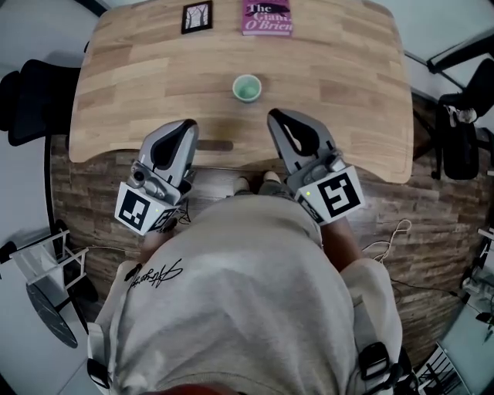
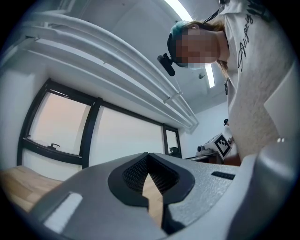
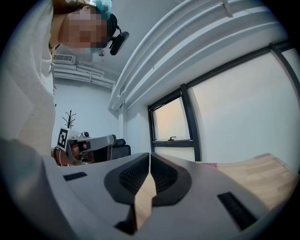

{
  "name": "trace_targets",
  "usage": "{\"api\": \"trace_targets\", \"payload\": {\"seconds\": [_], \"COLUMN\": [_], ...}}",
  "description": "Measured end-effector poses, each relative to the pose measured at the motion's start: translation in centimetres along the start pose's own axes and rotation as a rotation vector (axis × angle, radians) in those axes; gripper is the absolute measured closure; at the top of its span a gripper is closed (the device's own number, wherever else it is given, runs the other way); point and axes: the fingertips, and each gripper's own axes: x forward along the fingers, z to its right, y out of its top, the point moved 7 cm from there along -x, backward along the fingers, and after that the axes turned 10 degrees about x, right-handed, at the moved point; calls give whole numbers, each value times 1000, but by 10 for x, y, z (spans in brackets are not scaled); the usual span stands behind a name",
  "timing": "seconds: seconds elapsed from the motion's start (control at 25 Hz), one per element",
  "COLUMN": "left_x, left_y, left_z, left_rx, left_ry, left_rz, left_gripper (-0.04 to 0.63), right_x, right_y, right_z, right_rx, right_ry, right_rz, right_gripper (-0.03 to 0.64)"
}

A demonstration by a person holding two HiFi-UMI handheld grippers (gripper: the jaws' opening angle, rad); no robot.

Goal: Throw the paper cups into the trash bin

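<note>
Left gripper [image 1: 187, 125] and right gripper [image 1: 275, 116] lie at the desk's [image 1: 347, 92] near edge, jaws together, empty. Paper cup [image 1: 247, 89] stands upright mid-desk, apart from both. Risks: a nudge from closed jaws likely tips it; a hard squeeze crushes it. No bin in view.

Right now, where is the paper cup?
In the head view the cup stands near the middle of the table, ahead of and between the left gripper and right gripper; a pink book lies beyond it.

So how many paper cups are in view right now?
1. The paper cup stands upright near the middle of the table, just ahead of the gap between the left tool and right tool, touching neither. Others may lie outside the views.
</note>
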Motion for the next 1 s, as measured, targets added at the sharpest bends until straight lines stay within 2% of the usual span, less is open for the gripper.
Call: {"api": "trace_targets", "payload": {"seconds": [0.24,0.4,0.56,0.8,1.0], "left_x": [-4,-10,-16,-19,-26], "left_y": [-4,-7,-9,-10,-15], "left_z": [2,4,4,6,7], "left_rx": [2,5,9,8,-5], "left_ry": [58,91,122,150,174], "left_rz": [-33,-60,-89,-105,-138], "left_gripper": [592,592,592,592,592], "right_x": [0,3,6,12,21], "right_y": [-16,-23,-28,-38,-49], "right_z": [11,18,28,33,33], "right_rx": [60,81,71,70,10], "right_ry": [29,31,37,76,109], "right_rz": [-78,-87,-72,-110,-146], "right_gripper": [604,604,601,555,518]}}
